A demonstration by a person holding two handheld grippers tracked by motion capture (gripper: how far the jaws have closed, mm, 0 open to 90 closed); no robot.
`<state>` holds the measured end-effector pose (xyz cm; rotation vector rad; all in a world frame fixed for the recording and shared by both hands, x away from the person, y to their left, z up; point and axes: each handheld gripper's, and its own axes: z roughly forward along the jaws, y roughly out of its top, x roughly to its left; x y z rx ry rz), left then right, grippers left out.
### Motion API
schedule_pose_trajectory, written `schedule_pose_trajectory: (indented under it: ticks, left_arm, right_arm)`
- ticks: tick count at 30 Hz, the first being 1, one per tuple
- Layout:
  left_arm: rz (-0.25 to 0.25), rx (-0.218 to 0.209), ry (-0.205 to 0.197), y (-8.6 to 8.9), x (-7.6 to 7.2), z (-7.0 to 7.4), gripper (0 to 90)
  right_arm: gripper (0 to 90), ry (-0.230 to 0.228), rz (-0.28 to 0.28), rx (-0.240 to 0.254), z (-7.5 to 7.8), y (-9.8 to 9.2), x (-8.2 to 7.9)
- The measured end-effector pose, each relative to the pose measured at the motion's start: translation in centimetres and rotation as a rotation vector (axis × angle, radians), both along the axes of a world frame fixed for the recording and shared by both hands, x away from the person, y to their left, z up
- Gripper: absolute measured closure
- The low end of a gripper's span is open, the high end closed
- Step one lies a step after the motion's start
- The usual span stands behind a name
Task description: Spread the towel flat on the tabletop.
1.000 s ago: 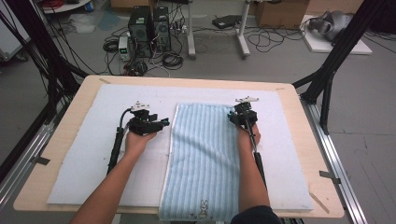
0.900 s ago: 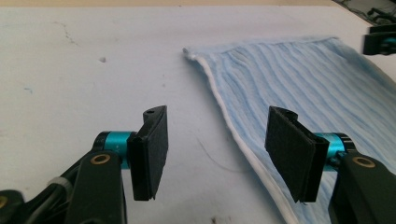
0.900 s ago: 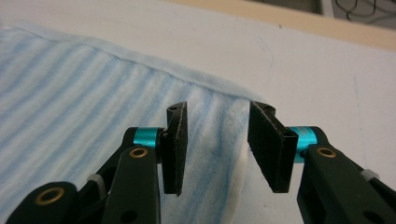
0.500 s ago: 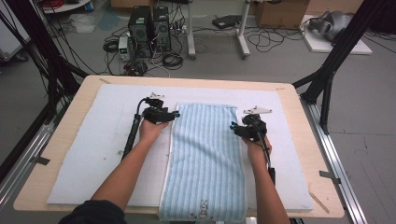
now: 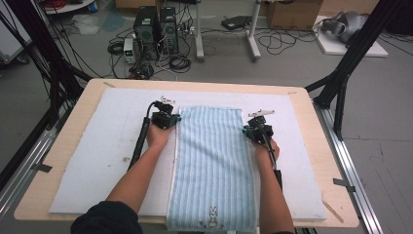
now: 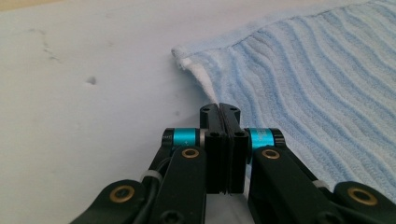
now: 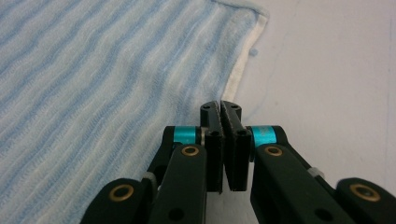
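Since the earlier frames both hands have slid outward to the long edges of the striped towel (image 5: 212,161), and both sets of jaws have just been closing. The left gripper (image 5: 171,118) now pinches the towel's left edge near its far corner; the right gripper (image 5: 249,130) seems to bite the right edge — the cloth between its pressed-together jaws is hard to make out. The towel lies lengthwise mid-table on a white mat (image 5: 97,161) over the wooden table (image 5: 311,117) — its near end overhangs the mat. Computer towers (image 5: 155,24) and cables sit on the floor beyond.
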<state>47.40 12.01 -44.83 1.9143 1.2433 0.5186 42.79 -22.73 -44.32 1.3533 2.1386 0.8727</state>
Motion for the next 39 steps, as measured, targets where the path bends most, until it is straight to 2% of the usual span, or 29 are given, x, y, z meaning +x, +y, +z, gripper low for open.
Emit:
schedule_pose_trajectory:
  ticks: [3,4,5,6,7,8,10,13,14,18,19,21,22,24,26,27,29,30,32,34,36,37,38,39]
  left_arm:
    - [0.022,-0.032,-0.003,0.2,0.2,-0.3,87.9]
    - [0.023,-0.040,-0.007,0.3,0.2,-0.3,82.5]
    - [0.031,-0.082,0.008,0.5,0.2,-0.2,64.7]
    - [0.033,-0.125,0.015,1.0,0.0,-0.1,52.8]
    - [0.042,-0.143,-0.004,1.4,-0.4,0.1,52.1]
    - [0.048,-0.153,-0.011,1.7,-0.8,0.2,49.7]
    - [0.037,-0.167,-0.002,2.4,-1.7,0.1,42.9]
    - [0.012,-0.189,0.007,3.2,-3.3,0.0,42.2]
    - [0.004,-0.200,0.012,3.5,-3.9,0.0,42.4]
    - [-0.036,-0.184,0.046,3.9,-6.2,0.0,42.7]
    - [-0.052,-0.191,0.061,3.9,-7.0,0.0,43.1]
    - [-0.080,-0.205,0.090,3.6,-8.2,0.1,46.7]
    - [-0.098,-0.205,0.101,3.4,-8.9,0.1,48.9]
    - [-0.139,-0.232,0.122,3.0,-10.4,0.3,57.2]
    - [-0.150,-0.236,0.115,2.5,-11.8,0.5,59.8]
    - [-0.160,-0.223,0.129,2.2,-12.3,0.7,60.0]
    - [-0.166,-0.220,0.119,2.0,-13.2,0.6,59.4]
    - [-0.162,-0.226,0.128,2.0,-13.8,0.5,59.0]
    - [-0.165,-0.182,0.145,1.7,-14.4,0.1,55.6]
    - [-0.152,-0.191,0.119,1.7,-15.1,-0.1,56.4]
    - [-0.138,-0.148,0.095,1.6,-15.7,-0.2,64.7]
    - [-0.143,-0.114,0.083,1.7,-15.9,-0.1,77.4]
    - [-0.143,-0.122,0.095,1.8,-16.0,-0.1,86.9]
    - [-0.134,-0.117,0.098,1.9,-16.0,0.0,87.9]
  right_arm:
    - [87.8,-0.018,-0.039,-0.008,-0.1,0.4,1.0]
    - [85.4,-0.022,-0.045,-0.003,-0.2,0.7,1.2]
    - [79.2,-0.032,-0.054,-0.003,-0.2,0.9,1.1]
    - [74.8,-0.037,-0.051,0.004,-0.1,0.9,1.1]
    - [68.5,-0.039,-0.037,0.008,0.0,0.9,1.0]
    - [66.3,-0.043,-0.037,0.010,0.3,0.9,0.7]
    - [62.4,-0.067,-0.032,0.033,0.9,0.6,0.1]
    - [58.7,-0.096,-0.027,0.045,1.8,0.2,-1.1]
    - [57.1,-0.098,-0.022,0.054,2.0,0.2,-1.4]
    - [54.8,-0.106,-0.003,0.070,2.4,-0.2,-3.7]
    - [54.6,-0.103,0.000,0.066,2.4,-0.3,-4.1]
    - [52.7,-0.072,0.014,0.101,2.4,-0.5,-5.3]
    - [52.8,-0.071,0.022,0.114,2.4,-0.5,-6.0]
    - [52.6,-0.076,0.035,0.122,2.2,-0.5,-7.6]
    - [52.7,-0.081,0.041,0.110,1.9,-0.3,-9.0]
    - [52.4,-0.080,0.043,0.104,1.7,-0.4,-9.8]
    - [52.4,-0.077,0.040,0.106,1.5,-0.5,-10.8]
    - [52.2,-0.082,0.036,0.102,1.4,-0.6,-11.4]
    - [52.0,-0.077,0.026,0.104,1.2,-0.8,-12.4]
    - [52.0,-0.072,0.021,0.099,1.0,-0.9,-13.2]
    - [52.0,-0.069,0.019,0.094,0.8,-1.0,-13.9]
    - [52.0,-0.063,0.017,0.097,0.7,-1.0,-14.2]
    - [52.0,-0.061,0.016,0.094,0.5,-1.0,-14.5]
    - [52.0,-0.055,0.018,0.088,0.4,-0.9,-14.7]
